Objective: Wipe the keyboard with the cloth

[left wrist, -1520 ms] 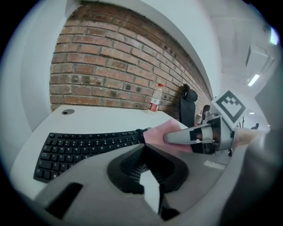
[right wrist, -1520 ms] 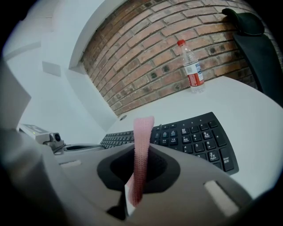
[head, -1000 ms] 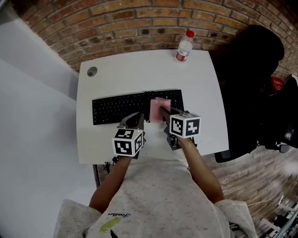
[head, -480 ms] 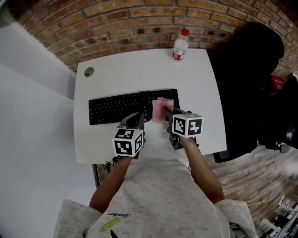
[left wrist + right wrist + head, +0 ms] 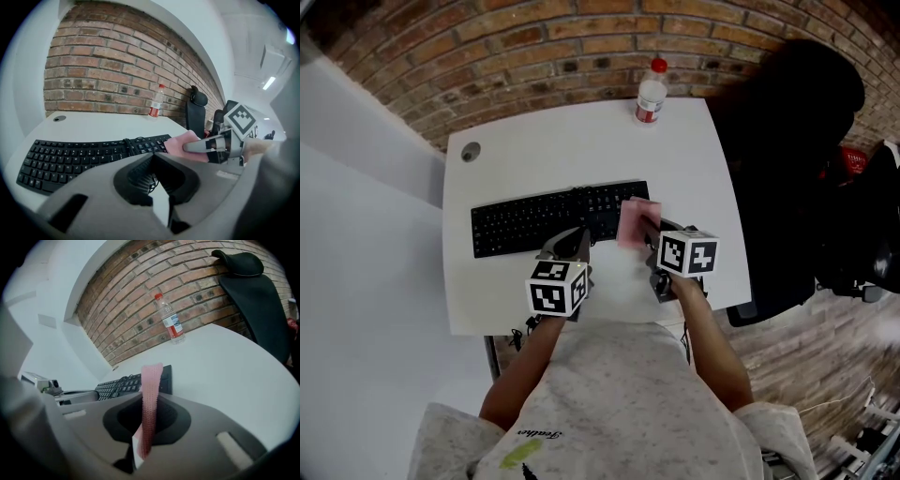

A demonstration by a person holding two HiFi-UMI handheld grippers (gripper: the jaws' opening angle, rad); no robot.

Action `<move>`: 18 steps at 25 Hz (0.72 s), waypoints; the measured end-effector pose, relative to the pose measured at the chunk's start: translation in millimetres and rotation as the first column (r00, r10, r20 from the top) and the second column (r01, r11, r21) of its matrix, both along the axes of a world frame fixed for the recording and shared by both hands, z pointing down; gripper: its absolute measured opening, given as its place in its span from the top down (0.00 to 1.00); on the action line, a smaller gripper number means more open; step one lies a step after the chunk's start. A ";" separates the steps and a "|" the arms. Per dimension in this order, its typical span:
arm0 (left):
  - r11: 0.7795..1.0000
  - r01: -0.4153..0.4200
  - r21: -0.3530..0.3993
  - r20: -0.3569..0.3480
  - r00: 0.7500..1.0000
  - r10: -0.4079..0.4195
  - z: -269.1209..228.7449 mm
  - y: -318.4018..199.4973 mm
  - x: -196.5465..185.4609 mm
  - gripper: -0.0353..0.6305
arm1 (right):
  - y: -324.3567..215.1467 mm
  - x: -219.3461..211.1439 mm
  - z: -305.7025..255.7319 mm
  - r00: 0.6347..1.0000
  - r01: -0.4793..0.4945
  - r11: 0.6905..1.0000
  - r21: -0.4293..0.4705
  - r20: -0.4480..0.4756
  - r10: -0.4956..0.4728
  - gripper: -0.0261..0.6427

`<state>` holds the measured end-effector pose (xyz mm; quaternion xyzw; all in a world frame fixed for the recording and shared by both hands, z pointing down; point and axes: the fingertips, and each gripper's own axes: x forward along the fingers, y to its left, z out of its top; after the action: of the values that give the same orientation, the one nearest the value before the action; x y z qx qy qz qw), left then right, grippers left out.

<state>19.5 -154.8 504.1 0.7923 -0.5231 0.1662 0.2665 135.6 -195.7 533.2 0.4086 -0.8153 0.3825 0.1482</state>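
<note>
At centre-right of the head view we see the pink cloth [image 5: 635, 221] pinched in the right hand-held gripper [image 5: 645, 227], jaws clamped on it. That gripper's own view shows the cloth edge-on, standing up between the jaws. The cloth sits at the right end of the black keyboard [image 5: 544, 217] on the white tabletop [image 5: 581, 141]; we can't confirm contact with the keys. The keyboard's long axis runs left-right across frame centre, left end slightly lower, so nearly its whole length lies left of the cloth. The right hand is nearer, its forearm coming from lower right and the gripper pointing up-frame. The left hand-held gripper [image 5: 574, 242] sits just below the keyboard's lower edge, jaws together on nothing. We judge the next sweep goes leftward along the keys.
</note>
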 end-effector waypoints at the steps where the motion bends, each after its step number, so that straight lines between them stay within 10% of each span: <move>1: 1.000 -0.005 0.001 -0.001 1.000 0.005 -0.3 -0.5 1.8 0.96 | -0.4 5.0 0.4 1.000 -0.009 1.000 0.001 -0.004 0.009 0.93; 18: 0.999 -0.040 0.021 -0.004 0.999 0.040 -15.9 -2.9 -5.9 0.96 | -4.8 22.7 -38.5 0.997 -0.072 0.992 0.103 -0.010 0.073 0.93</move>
<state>13.6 -157.7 488.2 0.8057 -0.5083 0.1641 0.2561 158.3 -200.5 494.7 0.4477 -0.8173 0.3426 0.1188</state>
